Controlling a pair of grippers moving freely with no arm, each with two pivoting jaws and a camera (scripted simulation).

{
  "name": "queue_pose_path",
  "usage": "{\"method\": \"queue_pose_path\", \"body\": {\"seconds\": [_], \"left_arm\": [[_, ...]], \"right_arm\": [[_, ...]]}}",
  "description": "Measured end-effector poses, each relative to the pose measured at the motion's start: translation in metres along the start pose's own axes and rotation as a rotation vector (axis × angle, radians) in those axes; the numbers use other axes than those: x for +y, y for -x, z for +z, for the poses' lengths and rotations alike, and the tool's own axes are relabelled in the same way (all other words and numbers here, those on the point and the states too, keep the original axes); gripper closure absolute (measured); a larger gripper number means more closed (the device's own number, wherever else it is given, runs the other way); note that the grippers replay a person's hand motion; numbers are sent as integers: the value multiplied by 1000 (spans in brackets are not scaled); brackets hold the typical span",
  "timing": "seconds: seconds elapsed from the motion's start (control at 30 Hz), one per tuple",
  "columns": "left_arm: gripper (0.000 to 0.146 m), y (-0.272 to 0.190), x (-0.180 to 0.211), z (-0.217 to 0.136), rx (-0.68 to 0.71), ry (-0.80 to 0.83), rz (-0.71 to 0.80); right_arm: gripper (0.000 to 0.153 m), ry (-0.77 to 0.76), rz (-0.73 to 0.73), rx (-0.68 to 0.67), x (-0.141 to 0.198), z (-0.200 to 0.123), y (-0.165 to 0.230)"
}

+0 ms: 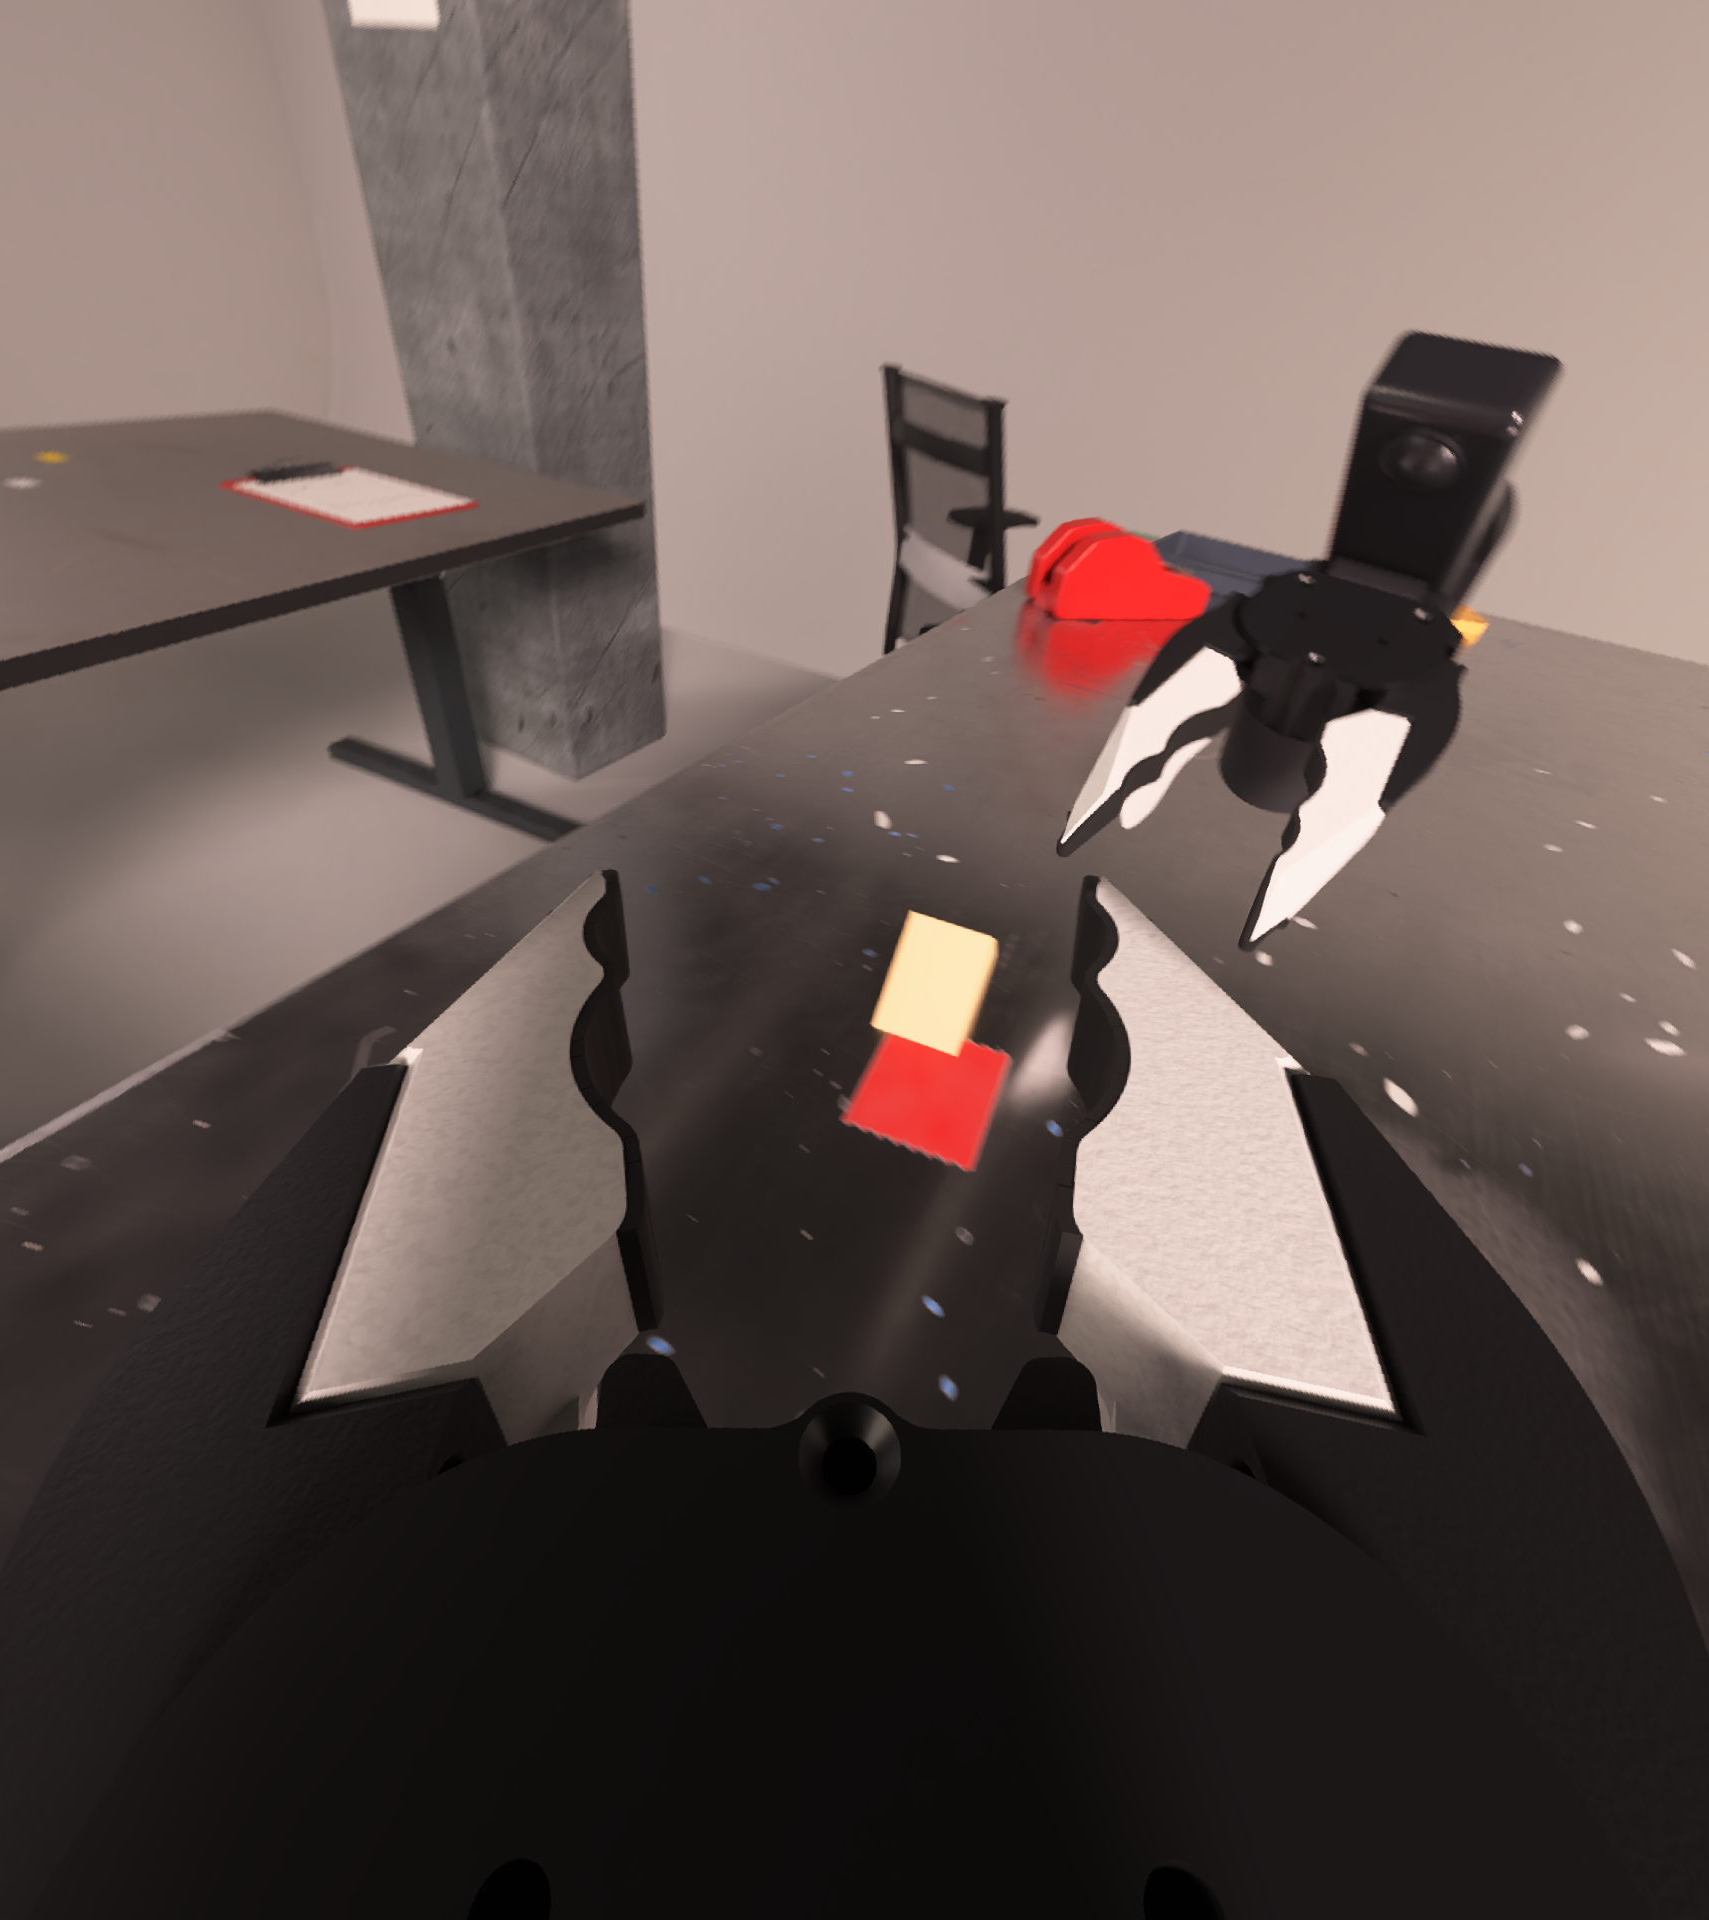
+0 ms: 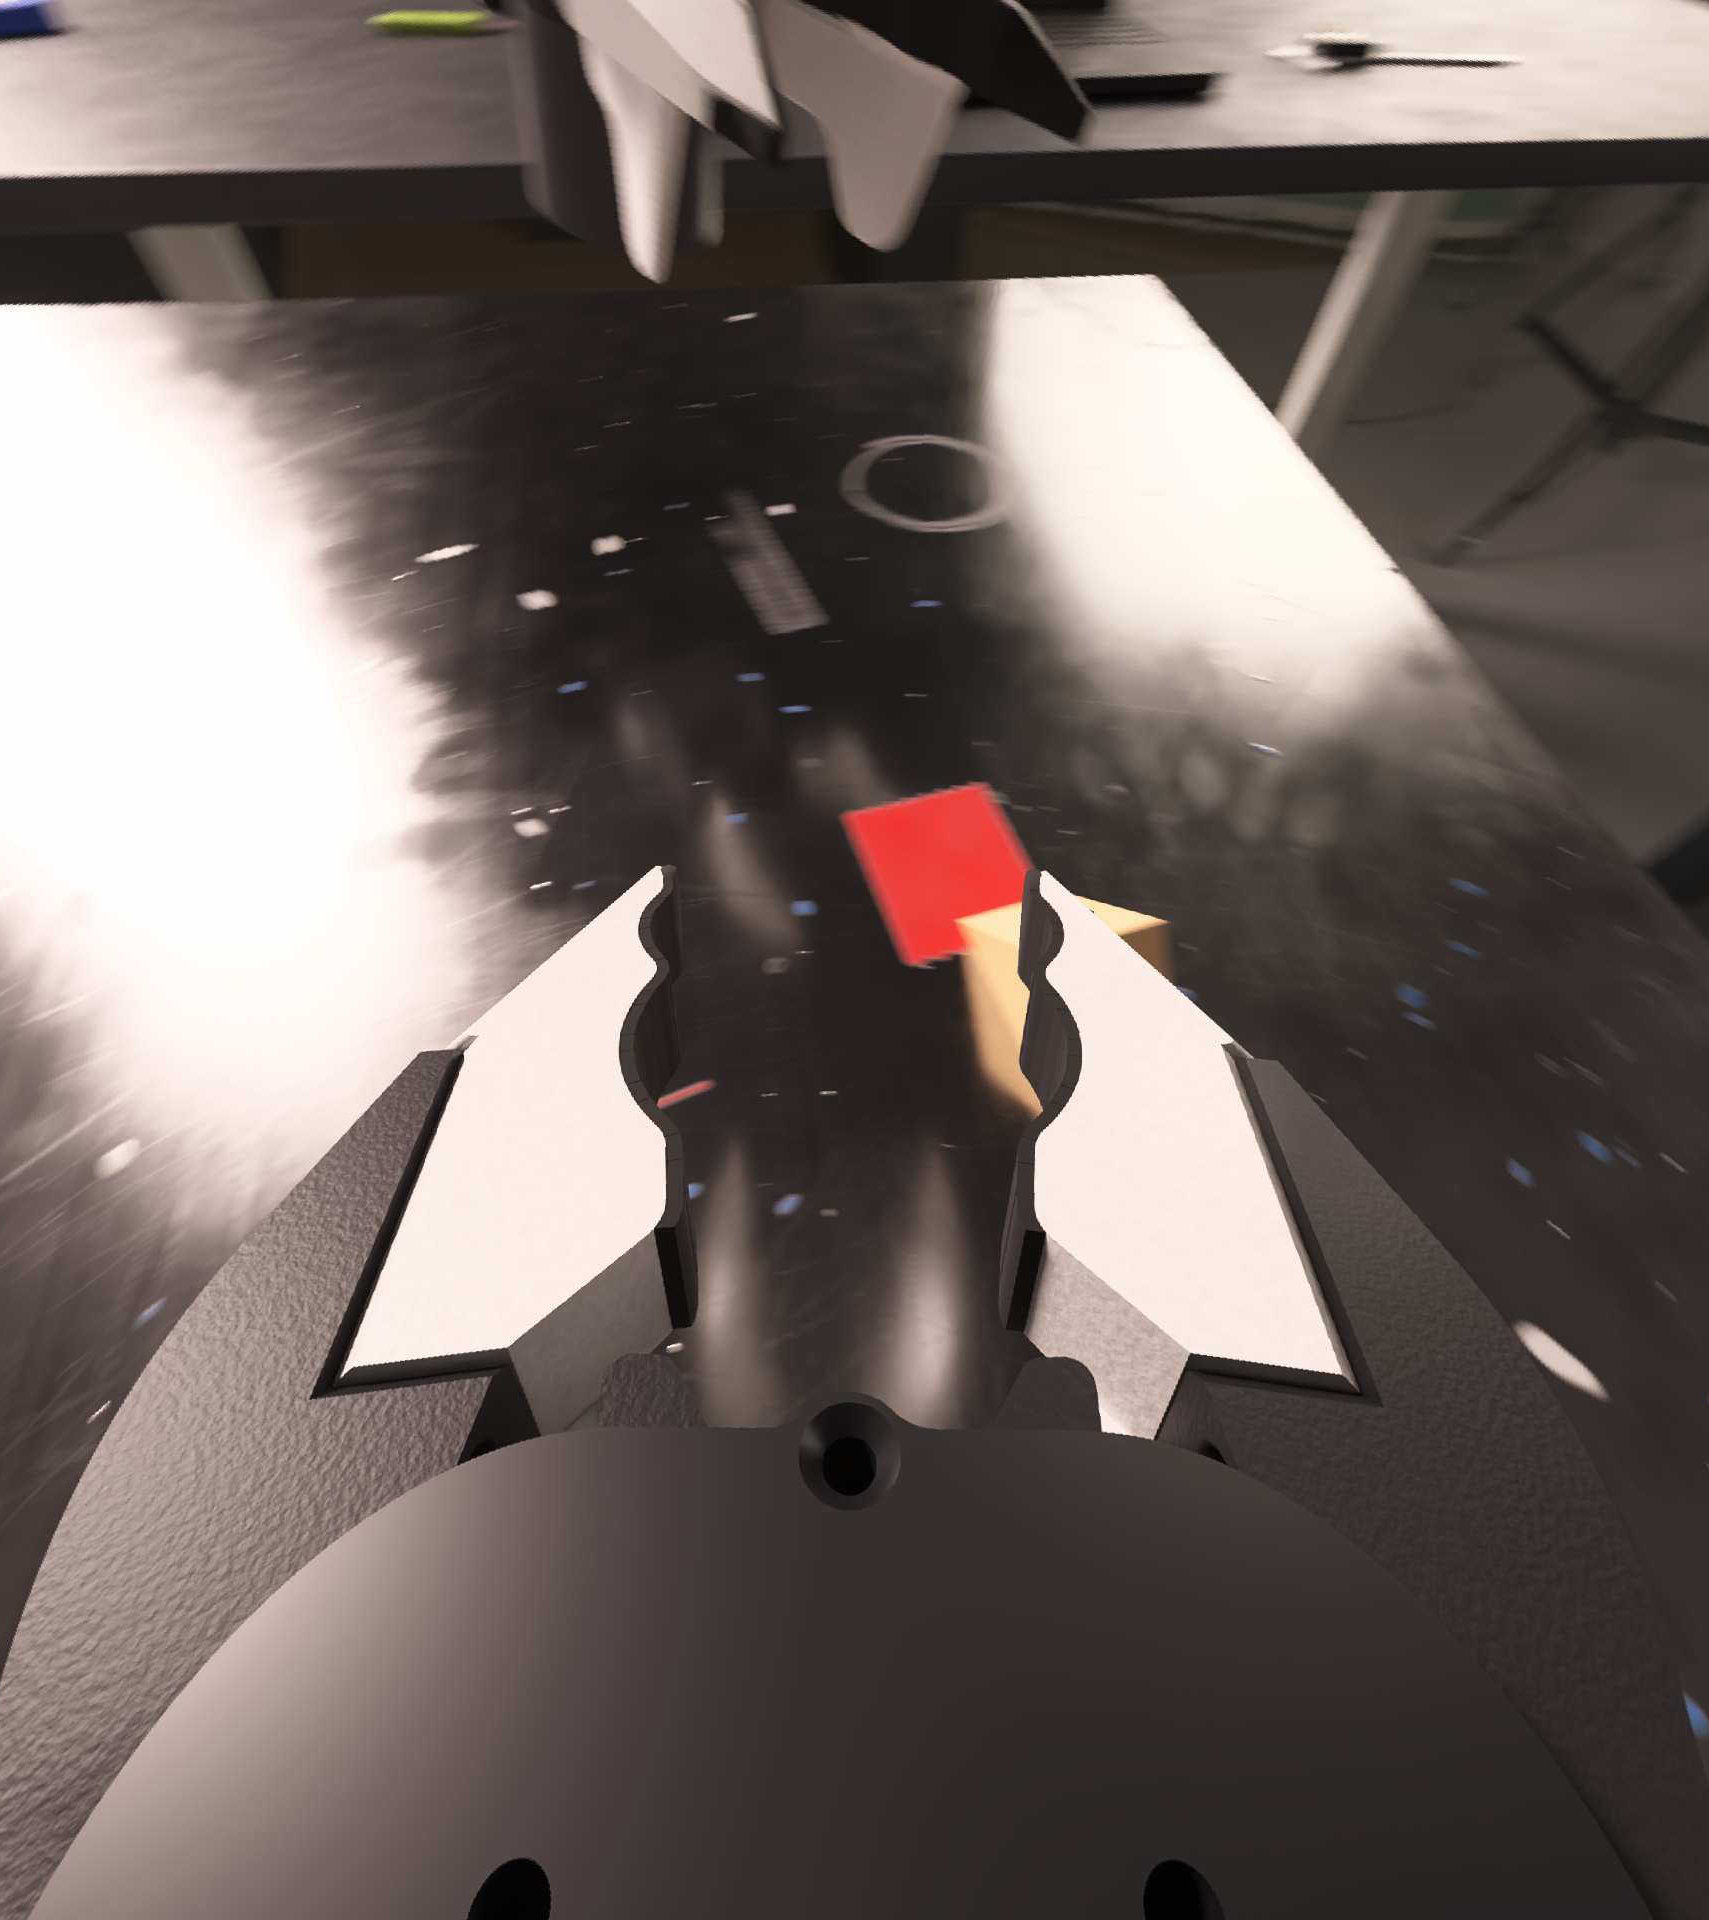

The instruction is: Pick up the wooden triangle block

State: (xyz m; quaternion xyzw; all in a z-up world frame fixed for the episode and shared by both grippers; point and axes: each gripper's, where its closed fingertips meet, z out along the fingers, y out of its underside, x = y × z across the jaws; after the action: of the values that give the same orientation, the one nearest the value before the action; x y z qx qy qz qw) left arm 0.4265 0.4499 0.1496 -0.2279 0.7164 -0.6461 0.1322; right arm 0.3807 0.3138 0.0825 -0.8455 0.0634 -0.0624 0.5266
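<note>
Pale wooden triangle block (image 1: 933,982) lies on the glossy black speckled tabletop (image 1: 1452,1039), touching a flat red square piece (image 1: 925,1107) at one corner. Nothing holds it yet.

Left gripper (image 1: 850,904): jaws spread wide, empty, above the table, block ahead between the finger lines. Right gripper (image 2: 850,883): also released and empty; from its own camera the block (image 2: 995,997) sits partly behind its right finger (image 2: 1141,1091), off centre.

Judgement: approach stage, no contact. The left claw looks better lined up. To do it well, descend with the block centred in the gap, fingers across two flat opposite faces rather than the sloped one, since a wedge will likely squirt out under pinch. Keep clear of the red piece so it is not dragged along. The right claw should hold off or shift sideways.

Surface: very shiny, strong glare patch, faint ring mark (image 2: 923,483). Slippery, likely.

Room: grey concrete pillar (image 1: 517,364), second dark desk (image 1: 154,582) with a red clipboard (image 1: 348,496), black mesh chair (image 1: 943,499), chunky red object (image 1: 1110,582) at the far table end.
</note>
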Motion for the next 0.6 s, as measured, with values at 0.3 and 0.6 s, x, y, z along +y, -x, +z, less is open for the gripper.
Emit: {"method": "queue_pose_path", "body": {"seconds": [0.3,0.6], "left_arm": [[42,42,1,119,-18,376,-40],[41,41,64,124,-40,631,74]], "right_arm": [[70,122,65,277,45,7,-56],[73,208,77,276,66,-6,-56]]}}
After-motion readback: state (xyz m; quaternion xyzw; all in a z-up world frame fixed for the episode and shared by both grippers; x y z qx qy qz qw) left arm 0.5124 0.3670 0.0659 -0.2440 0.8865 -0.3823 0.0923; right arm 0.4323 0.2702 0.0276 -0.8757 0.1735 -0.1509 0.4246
